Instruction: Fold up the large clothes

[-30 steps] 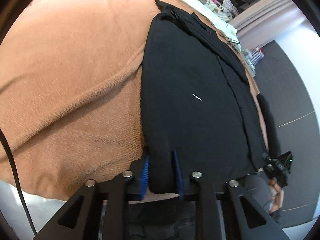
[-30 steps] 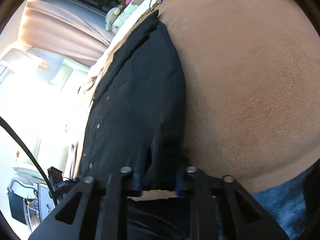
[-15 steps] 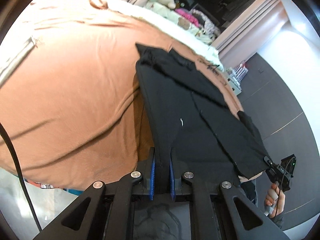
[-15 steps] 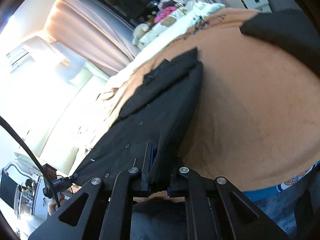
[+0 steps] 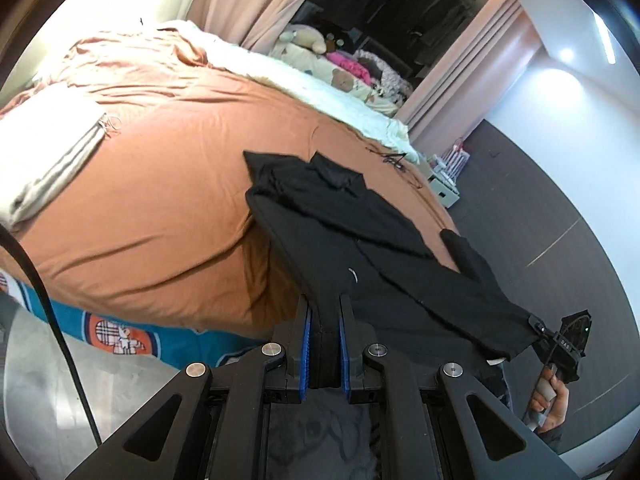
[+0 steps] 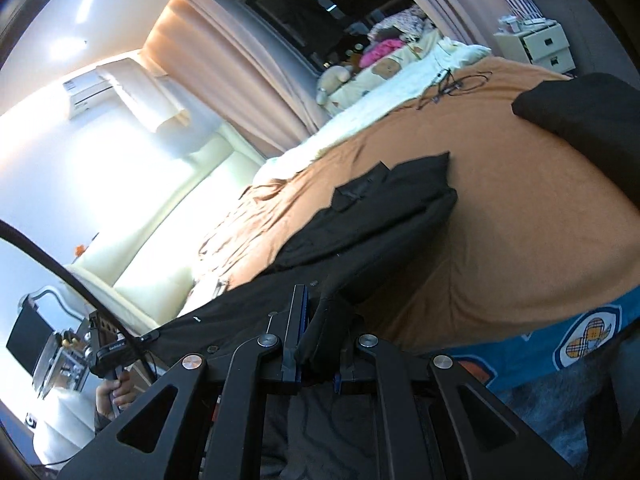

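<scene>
Left gripper (image 5: 325,334) and right gripper (image 6: 318,336) each pinch the black shirt's (image 5: 360,236) hem above the orange-covered bed (image 5: 160,208); curtains (image 5: 256,4) behind.

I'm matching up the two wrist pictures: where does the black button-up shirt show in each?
Left wrist: black button-up shirt runs from centre down to lower right, over the orange bedspread.
Right wrist: it runs from centre to lower left.
Shared landmark: pink curtain, at the top in both.
</scene>
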Tool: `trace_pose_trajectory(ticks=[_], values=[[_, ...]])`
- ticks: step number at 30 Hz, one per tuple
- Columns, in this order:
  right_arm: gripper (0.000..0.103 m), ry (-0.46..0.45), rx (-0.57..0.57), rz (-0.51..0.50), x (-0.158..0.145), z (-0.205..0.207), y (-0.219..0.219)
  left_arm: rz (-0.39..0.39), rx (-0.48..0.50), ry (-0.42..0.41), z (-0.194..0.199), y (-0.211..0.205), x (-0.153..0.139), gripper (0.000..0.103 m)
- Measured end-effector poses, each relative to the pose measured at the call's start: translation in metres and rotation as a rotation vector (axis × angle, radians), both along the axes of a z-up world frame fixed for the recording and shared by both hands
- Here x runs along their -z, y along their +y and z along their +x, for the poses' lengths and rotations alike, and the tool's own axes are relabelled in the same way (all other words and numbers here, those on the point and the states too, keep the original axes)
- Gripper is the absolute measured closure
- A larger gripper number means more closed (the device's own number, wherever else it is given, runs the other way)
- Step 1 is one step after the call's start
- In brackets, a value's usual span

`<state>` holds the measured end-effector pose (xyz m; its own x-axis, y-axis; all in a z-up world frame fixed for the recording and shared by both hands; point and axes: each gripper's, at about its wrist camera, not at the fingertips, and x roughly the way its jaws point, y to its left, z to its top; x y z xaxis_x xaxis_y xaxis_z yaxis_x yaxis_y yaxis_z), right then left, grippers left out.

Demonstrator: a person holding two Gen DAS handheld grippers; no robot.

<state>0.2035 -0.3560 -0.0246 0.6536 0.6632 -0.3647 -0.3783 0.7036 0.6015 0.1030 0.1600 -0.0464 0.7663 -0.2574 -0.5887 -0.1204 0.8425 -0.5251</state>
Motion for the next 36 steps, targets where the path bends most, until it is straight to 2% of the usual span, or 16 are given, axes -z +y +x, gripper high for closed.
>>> trace_pose_trajectory(ticks=[2,6,9,13,18,22,25,29,36], values=[[0.097,-0.021,-0.018,-0.004,-0.003,-0.010,-0.002,0.004,-0.001,-0.017,-0.016,-0.001,-0.008,0.091],[0.097,-0.061,-0.030,-0.023,-0.004,0.000,0.000,0.000,-0.016,-0.054,-0.033,-0.005,-0.026,0.091],[0.097,-0.085,-0.018,-0.021,-0.008,0.013,-0.003,0.006,-0.010,-0.085,-0.036,-0.008,-0.041,0.091],[0.097,-0.115,-0.001,-0.022,-0.018,0.032,-0.005,0.028,-0.003,-0.108,-0.021,-0.009,-0.058,0.091],[0.097,-0.129,0.040,-0.041,-0.030,0.063,0.002,0.052,-0.001,-0.134,0.016,0.001,-0.086,0.091],[0.097,-0.127,0.060,-0.057,-0.038,0.105,0.010,0.068,-0.002,-0.142,0.057,0.009,-0.103,0.091],[0.097,-0.126,0.066,-0.065,-0.045,0.120,0.017,0.082,-0.011,-0.142,0.088,0.015,-0.113,0.091],[0.097,-0.129,0.070,-0.079,-0.054,0.145,0.026,0.098,-0.025,-0.141,0.131,0.026,-0.120,0.091],[0.097,-0.106,0.083,-0.126,-0.058,0.214,0.049,0.130,-0.041,-0.117,0.208,0.042,-0.118,0.091]])
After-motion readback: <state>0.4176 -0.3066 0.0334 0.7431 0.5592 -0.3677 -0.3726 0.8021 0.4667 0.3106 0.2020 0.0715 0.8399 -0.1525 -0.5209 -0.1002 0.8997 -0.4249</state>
